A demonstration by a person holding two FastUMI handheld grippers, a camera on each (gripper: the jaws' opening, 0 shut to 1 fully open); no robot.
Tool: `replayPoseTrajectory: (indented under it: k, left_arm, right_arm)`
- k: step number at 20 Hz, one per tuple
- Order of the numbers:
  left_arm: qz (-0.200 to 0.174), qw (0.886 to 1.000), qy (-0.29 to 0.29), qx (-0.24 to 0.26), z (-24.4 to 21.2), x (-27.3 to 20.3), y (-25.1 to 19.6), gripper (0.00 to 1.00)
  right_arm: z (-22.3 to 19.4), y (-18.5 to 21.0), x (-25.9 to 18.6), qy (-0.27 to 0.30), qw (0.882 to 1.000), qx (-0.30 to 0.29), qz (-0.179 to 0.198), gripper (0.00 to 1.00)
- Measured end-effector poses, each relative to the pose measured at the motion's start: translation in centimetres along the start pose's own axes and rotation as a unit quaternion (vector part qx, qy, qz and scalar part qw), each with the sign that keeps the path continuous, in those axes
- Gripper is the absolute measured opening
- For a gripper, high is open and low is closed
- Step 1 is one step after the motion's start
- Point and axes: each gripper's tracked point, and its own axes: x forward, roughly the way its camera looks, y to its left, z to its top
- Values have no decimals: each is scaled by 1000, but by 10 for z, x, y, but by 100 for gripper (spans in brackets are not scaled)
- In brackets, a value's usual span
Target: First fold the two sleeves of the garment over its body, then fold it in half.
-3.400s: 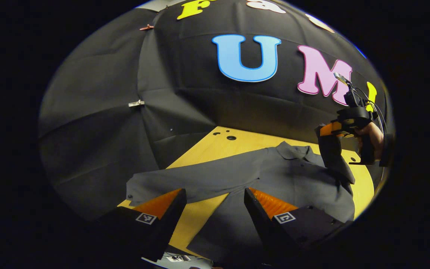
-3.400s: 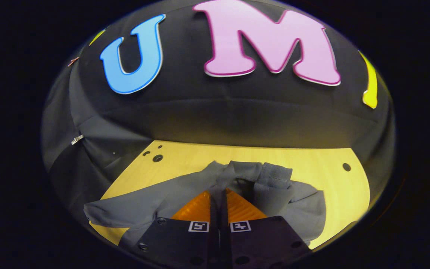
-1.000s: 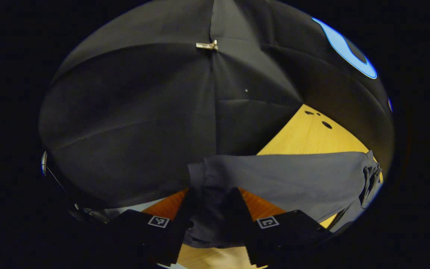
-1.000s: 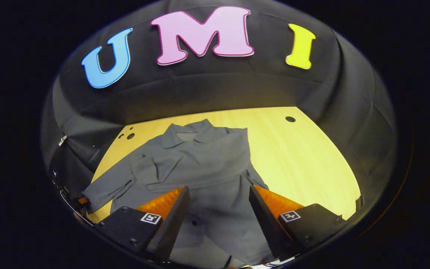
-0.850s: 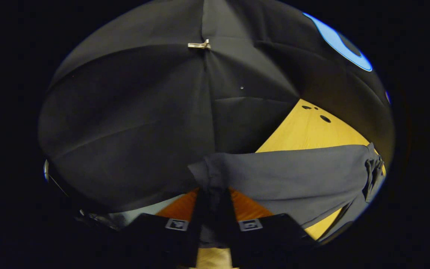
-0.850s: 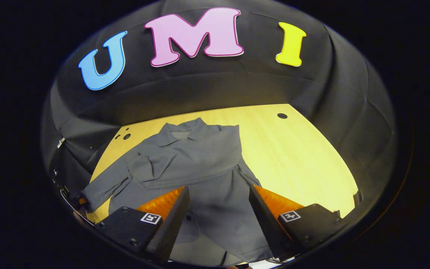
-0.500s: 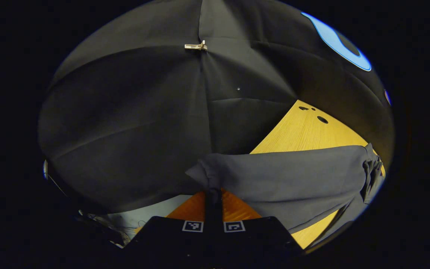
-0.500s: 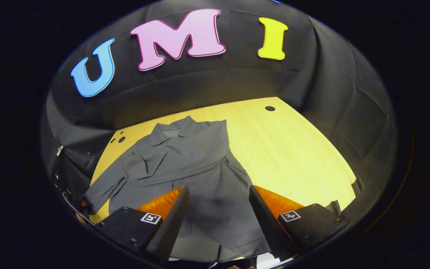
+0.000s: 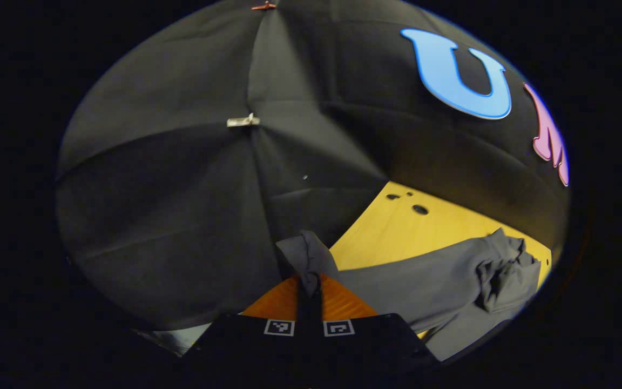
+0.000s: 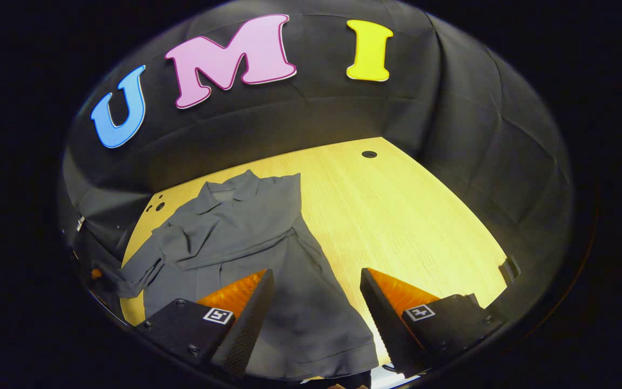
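Black cloth walls round a pale wood desk [image 10: 397, 216], with the grey garment [image 10: 251, 243] laid flat, collar toward the far wall and hem at the near edge. Right sleeve [image 10: 235, 237] is already folded across the chest. Left claw [image 9: 309, 281] has its fingers together, clamped on the cuff of the left sleeve [image 9: 408, 281], and the cuff fabric bunches up just above the tips. From that claw the sleeve's long axis runs off to the right toward the shoulder and the crumpled body beyond, so my read is that the coming move is a carry to the right, across the body, with the shoulder seam as hinge. Right claw [image 10: 316, 302] has its fingers wide apart, holding nothing, and hovers over the lower hem area; the left is the arm on this sleeve. Versus half a second ago: in the left gripper view the cuff is off the desk and the sleeve now sags and wrinkles instead of lying stretched flat; the camera has tilted up and swung toward the back wall. In the right gripper view the garment has slid left and the sleeve end at the left desk edge looks lifted and kinked. Risk, as I judge it: the body shifts with the pull, since nothing pins it.
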Motion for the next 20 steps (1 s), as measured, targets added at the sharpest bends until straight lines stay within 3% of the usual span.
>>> replayPoseTrajectory:
  k: [4,10,15,20]
  left_arm:
    - [-65,997,-36,10,43,-24,-93,5]
    - [-160,986,-38,32,51,-54,-222,5]
    - [-250,966,-29,68,41,-84,-335,5]
    - [-330,937,-17,112,20,-123,-442,5]
  right_arm:
    - [-2,-22,4,3,1000,13,7,99]
    - [-8,-47,12,7,999,43,20,99]
    - [-21,-60,16,20,998,59,29,99]
    - [-22,-72,15,22,997,58,37,99]
